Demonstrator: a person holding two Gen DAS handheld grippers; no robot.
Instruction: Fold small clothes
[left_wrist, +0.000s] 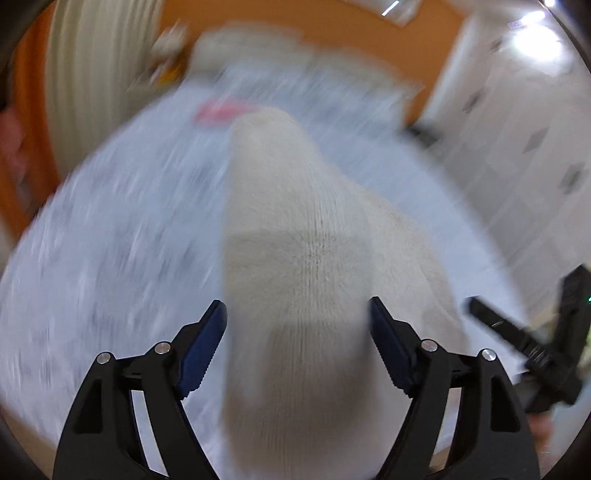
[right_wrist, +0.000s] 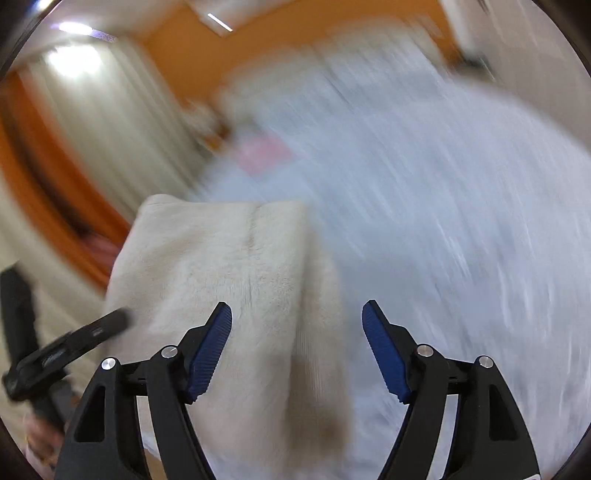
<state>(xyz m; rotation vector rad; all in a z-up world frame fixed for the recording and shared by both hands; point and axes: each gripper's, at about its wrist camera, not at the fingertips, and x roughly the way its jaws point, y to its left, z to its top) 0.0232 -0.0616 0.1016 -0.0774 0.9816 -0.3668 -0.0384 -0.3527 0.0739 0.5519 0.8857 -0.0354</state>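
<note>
The cream garment lies on the bed, filling the frame's middle. The left tool and right tool are open around it, gripping nothing.

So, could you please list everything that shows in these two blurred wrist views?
Knitted garment: one, cream, on the bed, running between the left claw's fingers; in the right view its edge lies between that claw's fingers.
Bed cover: one, pale blue-white, under the garment.
Pink item: one, pink, farther up the bed; too blurred to identify.
Curtain: pale, ribbed, beside the bed.
Wall: orange, behind the bed.
Left claw: black with blue pads, open around the garment.
Right claw: black with blue pads, open.
</note>
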